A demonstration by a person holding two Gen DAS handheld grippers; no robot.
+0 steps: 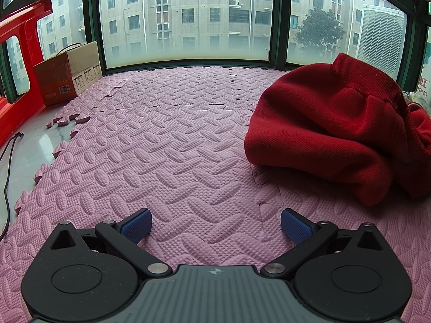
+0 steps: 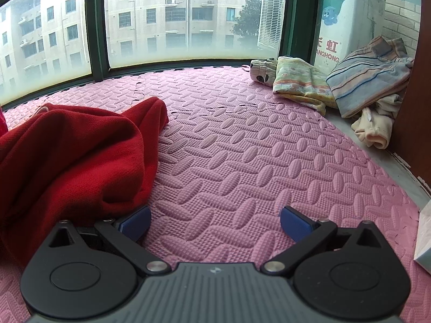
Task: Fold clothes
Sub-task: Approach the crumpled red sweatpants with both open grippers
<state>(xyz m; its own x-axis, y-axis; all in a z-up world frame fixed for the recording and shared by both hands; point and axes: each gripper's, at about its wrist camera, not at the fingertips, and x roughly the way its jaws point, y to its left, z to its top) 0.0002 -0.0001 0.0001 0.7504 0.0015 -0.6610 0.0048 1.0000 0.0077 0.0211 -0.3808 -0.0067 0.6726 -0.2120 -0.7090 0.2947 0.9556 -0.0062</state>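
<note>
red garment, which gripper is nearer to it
Right. The right gripper has the red garment bunched against its left finger, possibly touching. The left gripper hovers over bare mat, the garment lying ahead to its right, clearly apart.

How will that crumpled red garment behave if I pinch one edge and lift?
Probably floppy: the red garment lies in soft, rounded folds, so the rest should hang and drag. Its thick knit looks fairly heavy for cloth. The textured foam mat may grip it a little, so pushing would likely bunch it.
</note>
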